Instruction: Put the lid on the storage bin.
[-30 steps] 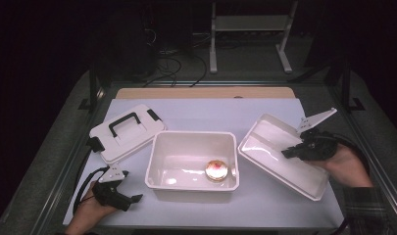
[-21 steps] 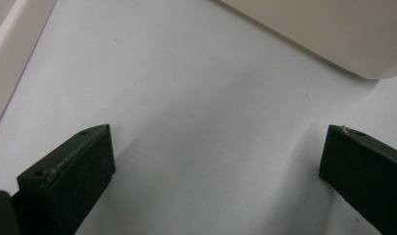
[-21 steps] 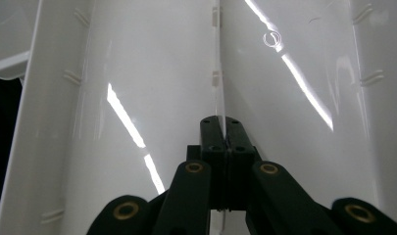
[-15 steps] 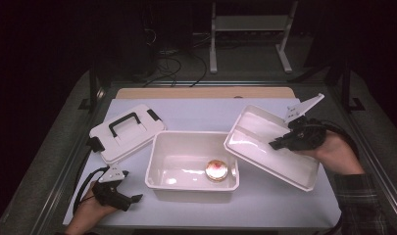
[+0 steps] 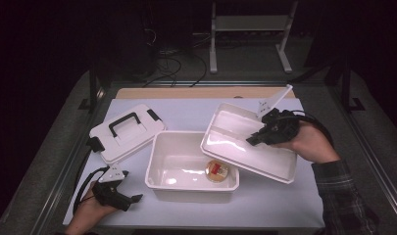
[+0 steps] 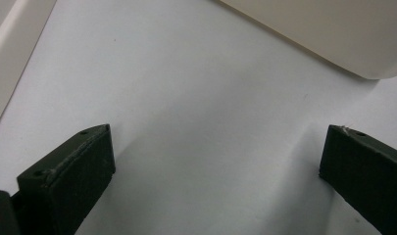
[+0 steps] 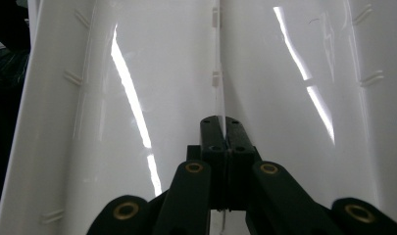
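**Tray swings in over the bin**

Since a second ago the white divided tray point(image 5: 247, 144) has travelled left from the right side of the desk point(image 5: 186, 110) and now hangs tilted, its near-left corner overlapping the open white bin point(image 5: 191, 166).

From the high view, the right gripper point(image 5: 257, 138) holds the tray near its middle. A small round container with a red patch point(image 5: 217, 170) lies on the bin's floor, partly under the tray. A white lid with a black handle point(image 5: 125, 131) rests at far left. The left gripper point(image 5: 132, 198) sits low on the desk, near left of the bin.

Through the left gripper view, the jaws stand wide apart over bare desk, touching nothing, with the bin's rounded corner point(image 6: 333, 36) beyond.

Through the right gripper view, the jaws are pinched together on the tray's thin centre rib point(image 7: 218, 73). Glossy, thin plastic like this probably weighs little but flexes and slips; that rib seems the sound place to grip.
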{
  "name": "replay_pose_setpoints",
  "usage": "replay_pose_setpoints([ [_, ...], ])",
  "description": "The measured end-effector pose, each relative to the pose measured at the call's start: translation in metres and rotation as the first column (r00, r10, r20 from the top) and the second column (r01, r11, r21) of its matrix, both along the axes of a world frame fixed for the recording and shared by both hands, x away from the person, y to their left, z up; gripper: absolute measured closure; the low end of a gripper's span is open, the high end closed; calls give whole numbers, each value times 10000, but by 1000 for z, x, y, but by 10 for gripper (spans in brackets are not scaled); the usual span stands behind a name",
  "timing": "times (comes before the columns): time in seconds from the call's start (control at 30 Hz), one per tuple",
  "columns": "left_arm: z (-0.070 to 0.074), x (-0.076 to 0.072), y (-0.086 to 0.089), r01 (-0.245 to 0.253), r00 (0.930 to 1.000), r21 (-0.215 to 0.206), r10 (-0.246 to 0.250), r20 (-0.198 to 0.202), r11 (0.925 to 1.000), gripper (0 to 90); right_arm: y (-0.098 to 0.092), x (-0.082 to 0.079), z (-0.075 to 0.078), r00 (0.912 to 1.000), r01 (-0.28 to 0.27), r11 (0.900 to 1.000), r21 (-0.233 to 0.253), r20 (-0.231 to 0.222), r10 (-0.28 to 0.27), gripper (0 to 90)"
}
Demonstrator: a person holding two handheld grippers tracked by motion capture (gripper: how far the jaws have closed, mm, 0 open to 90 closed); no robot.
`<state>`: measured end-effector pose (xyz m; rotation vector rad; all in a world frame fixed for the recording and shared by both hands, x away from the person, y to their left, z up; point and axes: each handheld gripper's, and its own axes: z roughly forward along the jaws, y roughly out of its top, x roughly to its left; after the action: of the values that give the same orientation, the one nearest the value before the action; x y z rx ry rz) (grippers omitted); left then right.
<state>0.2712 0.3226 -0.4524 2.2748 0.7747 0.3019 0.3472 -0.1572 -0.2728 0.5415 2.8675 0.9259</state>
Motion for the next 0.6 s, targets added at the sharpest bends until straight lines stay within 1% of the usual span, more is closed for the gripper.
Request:
replay_pose_setpoints([
  [0.03, 0, 0, 0, 0, 10000, 0, 0, 0, 10000, 0, 0, 0, 0, 10000, 0, 10000, 0, 0, 0, 890],
  [0.07, 0, 0, 0, -1, 10000, 1, 1, -1, 10000, 0, 9, 2, 1, 9998, -205, 9998, -41, 5, 205, 891],
  [0.1, 0, 0, 0, -1, 10000, 1, 1, -1, 10000, 0, 9, 2, 1, 9998, -205, 9998, -41, 5, 205, 891],
  [0.13, 0, 0, 0, -2, 10000, -1, 2, -1, 10000, 0, 18, 3, 3, 9991, -422, 9991, -76, 15, 422, 891],
  [0.17, 0, 0, 0, -2, 10000, -1, 2, -1, 10000, 0, 18, 3, 3, 9991, -422, 9991, -76, 15, 422, 891],
  [0.27, 0, 0, 0, -1, 10000, 1, 1, 4, 10000, 0, 31, 5, 4, 9974, -723, 9974, -69, -10, 723, 891],
  [0.33, 0, 0, 0, 5, 10000, 16, -5, 4, 10000, 0, 45, 7, 4, 9948, -1017, 9948, -100, 24, 1018, 891],
  [0.37, 0, 0, 0, 5, 10000, 16, -5, 4, 10000, 0, 45, 7, 4, 9948, -1017, 9948, -100, 24, 1018, 891],
  [0.4, 0, 0, 0, 1, 10000, 10, -1, 10, 10000, 0, 55, 8, 4, 9923, -1241, 9922, -138, 22, 1241, 891],
  [0.43, 0, 0, 0, 0, 10000, 10, 0, 9, 10000, 0, 55, 8, 4, 9923, -1241, 9922, -138, 22, 1241, 891],
  [0.47, 0, 0, 0, 3, 10000, 14, -3, 9, 10000, 0, 65, 9, 3, 9894, -1448, 9893, -196, 18, 1449, 890],
  [0.6, 0, 0, 0, 1, 10000, 11, -1, 12, 10000, 0, 85, 10, 2, 9823, -1874, 9821, -166, -25, 1874, 891],
])
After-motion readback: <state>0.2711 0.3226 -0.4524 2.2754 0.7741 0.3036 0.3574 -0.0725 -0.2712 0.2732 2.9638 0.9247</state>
